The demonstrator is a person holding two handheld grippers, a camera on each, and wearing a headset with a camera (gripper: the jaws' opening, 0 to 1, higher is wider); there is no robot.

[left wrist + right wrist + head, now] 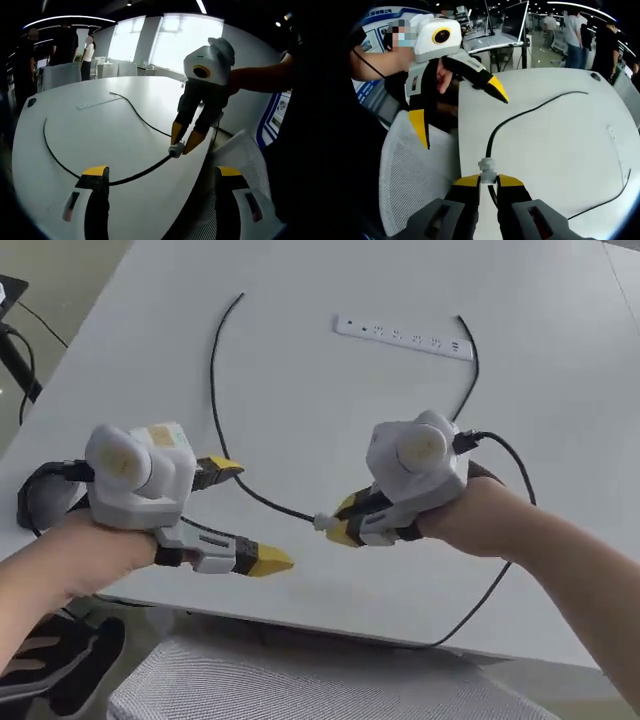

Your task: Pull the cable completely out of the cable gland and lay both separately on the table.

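A small white cable gland sits on a long black cable that curves away over the white table. My right gripper is shut on the gland near the table's front edge. In the right gripper view the gland pokes out between the yellow fingertips, and the cable runs on ahead. My left gripper stands open, just left of the gland, with nothing between its fingers. The left gripper view has the gland ahead of its wide-spread jaws, with the cable between them.
A white power strip lies at the back of the table, with its own black lead curving toward the right hand. A grey mesh chair stands below the front edge. People stand far off in the room.
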